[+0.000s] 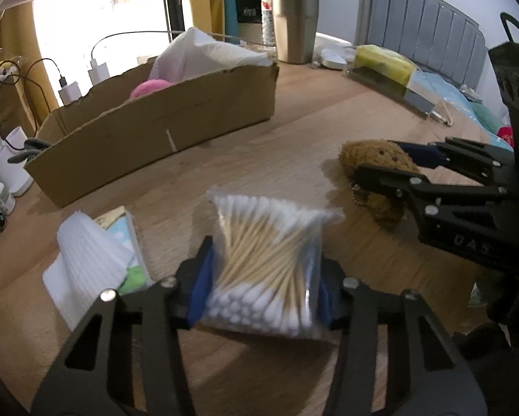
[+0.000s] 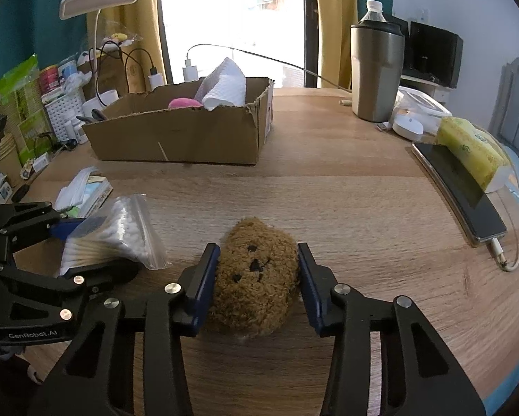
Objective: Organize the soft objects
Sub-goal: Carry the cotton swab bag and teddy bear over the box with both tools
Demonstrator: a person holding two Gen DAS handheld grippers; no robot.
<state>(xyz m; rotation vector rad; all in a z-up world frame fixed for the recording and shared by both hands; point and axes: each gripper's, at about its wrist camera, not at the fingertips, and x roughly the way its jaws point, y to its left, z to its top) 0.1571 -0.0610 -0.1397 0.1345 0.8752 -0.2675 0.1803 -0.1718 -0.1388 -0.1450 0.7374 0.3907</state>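
The left gripper (image 1: pixel 264 298) clamps a clear bag of cotton swabs (image 1: pixel 270 263) between its blue pads, low over the wooden tabletop (image 2: pixel 346 201), while the right gripper (image 2: pixel 257 284) squeezes a brown plush toy (image 2: pixel 256 277) resting on the wood just beside it. Farther back stands an open cardboard box (image 2: pixel 176 135) holding a pink soft ball (image 2: pixel 185 103) and a white paper towel (image 2: pixel 224 86).

The right gripper (image 2: pixel 257 279) clamps a brown plush toy (image 2: pixel 256 274) on the wooden table (image 2: pixel 363 208). Leftward, the left gripper (image 2: pixel 86 246) grips a bag of cotton swabs (image 2: pixel 117 239) (cardboard box (image 2: pixel 176 138) behind).
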